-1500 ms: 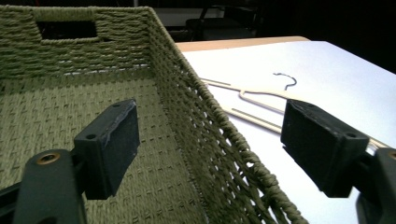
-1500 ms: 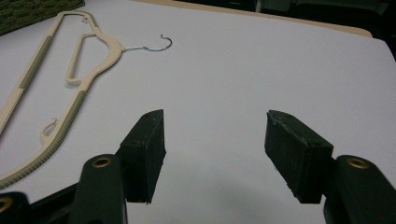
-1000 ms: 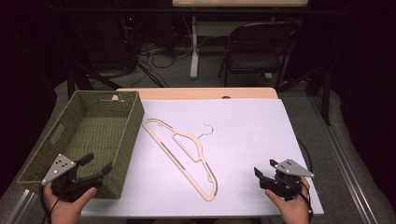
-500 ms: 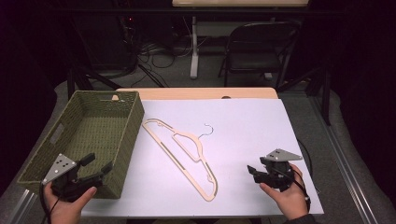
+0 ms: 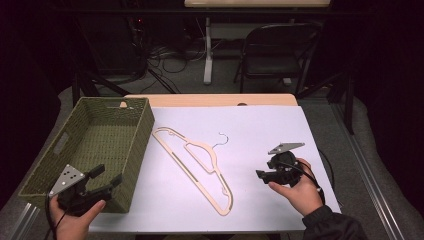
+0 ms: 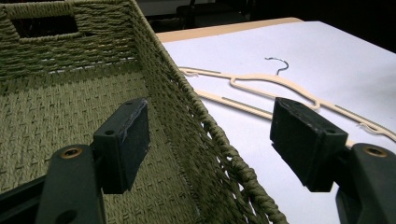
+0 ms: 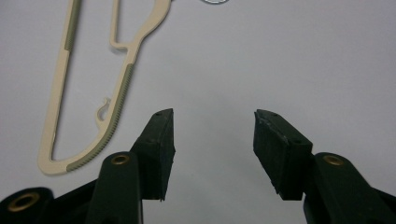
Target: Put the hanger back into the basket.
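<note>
A: High view first. What sits on the white-covered table (image 5: 260, 130)?

B: A cream plastic clothes hanger with a small metal hook (image 5: 197, 162) lies flat near the middle, running diagonally. Take it as the landmark. Just to its left stands an olive-green woven rectangular basket (image 5: 132, 145), close beside the hanger's upper end but not touching it.

A: And the grippers?

B: The left gripper (image 5: 102, 181) is held in a hand (image 5: 75, 222) at the basket's near corner, left of the hanger. In the left gripper view its jaws stand wide apart, one over the basket's inside, the other over the white surface, with the basket wall (image 6: 205, 140) between them and nothing gripped.

A: The right one?

B: The right gripper (image 5: 260, 174) is held in the other hand (image 5: 297, 192), right of the hanger's lower end and near it. In the right gripper view its jaws are apart over bare white surface, holding nothing; the hanger's rounded end (image 7: 70, 140) lies just left of them.
</note>
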Demonstrator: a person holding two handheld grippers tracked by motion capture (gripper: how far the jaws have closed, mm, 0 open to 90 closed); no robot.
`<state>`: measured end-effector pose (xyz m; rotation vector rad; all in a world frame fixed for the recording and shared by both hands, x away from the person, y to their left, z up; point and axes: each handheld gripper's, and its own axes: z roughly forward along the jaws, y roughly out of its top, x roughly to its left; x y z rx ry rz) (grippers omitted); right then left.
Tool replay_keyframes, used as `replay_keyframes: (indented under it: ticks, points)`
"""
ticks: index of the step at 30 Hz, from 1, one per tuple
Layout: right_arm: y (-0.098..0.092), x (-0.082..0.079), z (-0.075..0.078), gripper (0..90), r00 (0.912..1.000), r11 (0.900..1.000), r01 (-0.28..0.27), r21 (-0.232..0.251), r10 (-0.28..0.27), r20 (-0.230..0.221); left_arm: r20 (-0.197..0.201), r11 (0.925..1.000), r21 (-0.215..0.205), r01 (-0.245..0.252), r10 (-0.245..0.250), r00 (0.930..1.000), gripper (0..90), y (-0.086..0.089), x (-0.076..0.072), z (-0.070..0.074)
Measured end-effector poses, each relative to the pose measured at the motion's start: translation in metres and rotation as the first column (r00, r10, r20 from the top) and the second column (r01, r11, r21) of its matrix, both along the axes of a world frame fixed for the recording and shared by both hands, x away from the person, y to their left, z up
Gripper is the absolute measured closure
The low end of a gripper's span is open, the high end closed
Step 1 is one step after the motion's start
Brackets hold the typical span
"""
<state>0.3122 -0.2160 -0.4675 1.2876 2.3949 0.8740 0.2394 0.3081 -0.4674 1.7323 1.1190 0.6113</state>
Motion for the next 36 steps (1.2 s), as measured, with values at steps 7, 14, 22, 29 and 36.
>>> replay_keyframes:
  ticks: [7,14,22,29,36]
  points:
    - [0.012,0.019,0.004,51.4,0.9951,0.997,-0.027,-0.071,0.020,-0.097,-0.004,1.0000,-0.001,-0.003,0.003,1.0000,28.7,0.000,0.000,0.000]
    - [0.022,0.032,0.002,53.3,0.9849,0.989,-0.044,-0.139,0.020,-0.172,-0.007,1.0000,0.006,-0.002,0.002,1.0000,29.0,-0.001,0.001,-0.001]
    - [0.031,0.042,-0.001,54.8,0.9784,0.985,-0.055,-0.161,0.021,-0.206,-0.009,1.0000,0.006,-0.005,0.005,0.9999,29.7,0.000,0.001,0.000]
    - [0.051,0.048,-0.004,54.6,0.9623,0.974,-0.105,-0.202,0.049,-0.268,-0.009,0.9999,0.010,-0.009,0.009,0.9999,29.9,0.000,0.001,0.000]
    - [0.069,0.057,-0.010,54.7,0.9523,0.964,-0.128,-0.232,0.054,-0.300,-0.013,0.9998,0.013,-0.012,0.012,0.9998,30.2,0.000,0.001,-0.001]
